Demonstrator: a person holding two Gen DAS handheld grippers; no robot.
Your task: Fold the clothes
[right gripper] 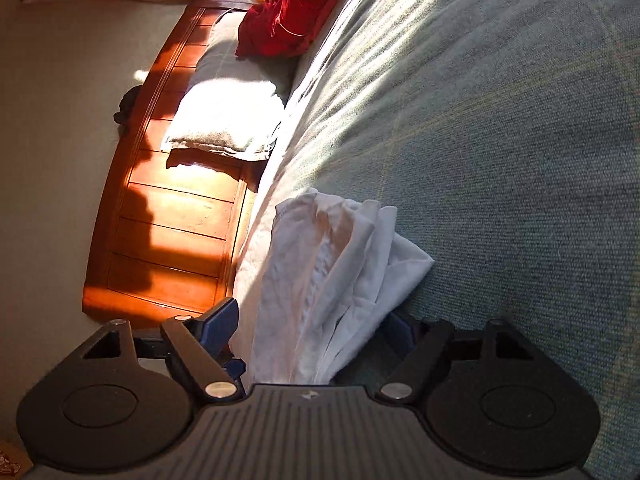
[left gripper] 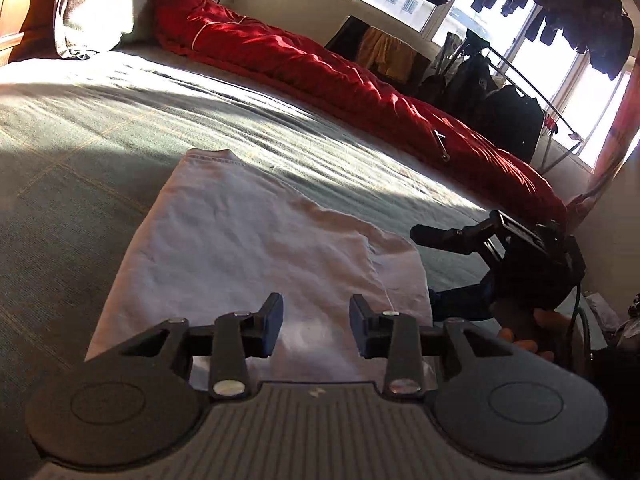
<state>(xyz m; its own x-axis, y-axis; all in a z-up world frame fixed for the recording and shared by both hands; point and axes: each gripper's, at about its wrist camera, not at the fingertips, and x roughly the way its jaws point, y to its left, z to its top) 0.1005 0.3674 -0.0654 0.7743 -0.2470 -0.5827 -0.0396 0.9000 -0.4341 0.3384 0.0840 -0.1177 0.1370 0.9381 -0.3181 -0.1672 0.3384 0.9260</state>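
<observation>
Left wrist view: white garment lies folded flat on the green bedspread, near edge of the bed, its hem pointing to the far side. Left gripper hovers over the near end of the garment, jaws apart, blue pads clear of the cloth; nothing pinched between them. Right gripper is at the garment's right edge, held by a hand, fingers spread wide, one above the fold and one low by the bedspread.

Right wrist view: camera rolled on its side. Layered edge of the white garment sits between the wide-apart fingers of the right gripper. One blue pad stands off the cloth; whether the other, largely hidden behind the fold, touches it I cannot tell.

Surroundings: red duvet bunched along the far side of the bed, pillow against the wooden headboard, clothes on a drying rack by the window.
</observation>
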